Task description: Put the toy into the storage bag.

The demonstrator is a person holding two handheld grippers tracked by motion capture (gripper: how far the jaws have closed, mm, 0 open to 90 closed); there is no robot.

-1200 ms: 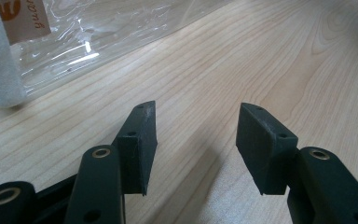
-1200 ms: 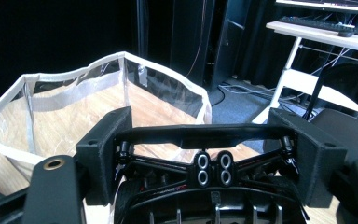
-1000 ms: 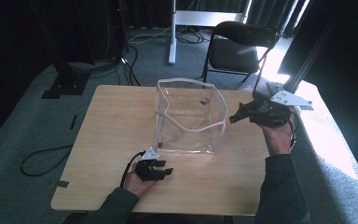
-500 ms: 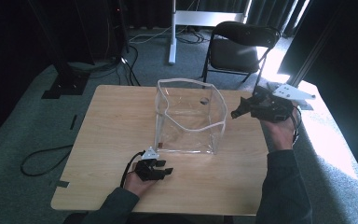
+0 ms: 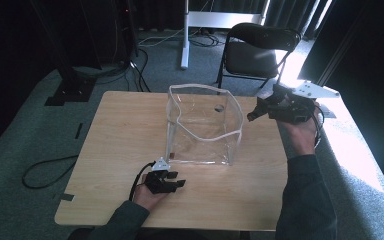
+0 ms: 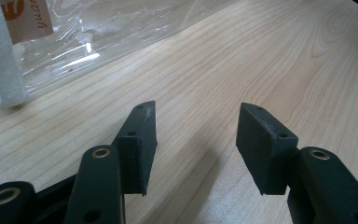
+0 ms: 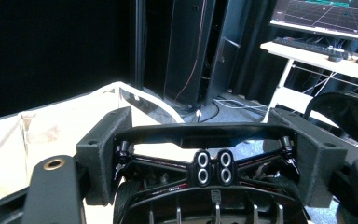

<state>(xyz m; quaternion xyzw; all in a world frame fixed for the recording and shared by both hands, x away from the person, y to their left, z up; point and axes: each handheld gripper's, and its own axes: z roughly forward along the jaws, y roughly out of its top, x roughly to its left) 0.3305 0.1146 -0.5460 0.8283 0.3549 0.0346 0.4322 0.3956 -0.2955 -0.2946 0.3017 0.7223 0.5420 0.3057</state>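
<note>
A clear plastic bag (image 5: 205, 125) with a white rim stands open in the middle of the wooden table (image 5: 125, 130). My right gripper (image 5: 264, 108) hovers just right of the bag's top edge, shut on a black toy car (image 5: 255, 113). In the right gripper view the pads (image 7: 105, 154) press on both sides of the car (image 7: 209, 175), with the bag's rim (image 7: 135, 95) beyond it. My left gripper (image 5: 176, 183) rests low on the table in front of the bag, open with nothing in it. Bare wood shows between the jaws of the left gripper (image 6: 196, 121), and the bag's corner (image 6: 98, 32) lies at the upper left.
A black chair (image 5: 260, 47) stands behind the table on the right. A white desk frame (image 5: 185, 30) and cables lie on the carpet at the back. Bright sunlight falls on the floor at the right.
My right gripper has risen a little with the toy car in it, still beside the bag's top edge. The left gripper has stayed put.
</note>
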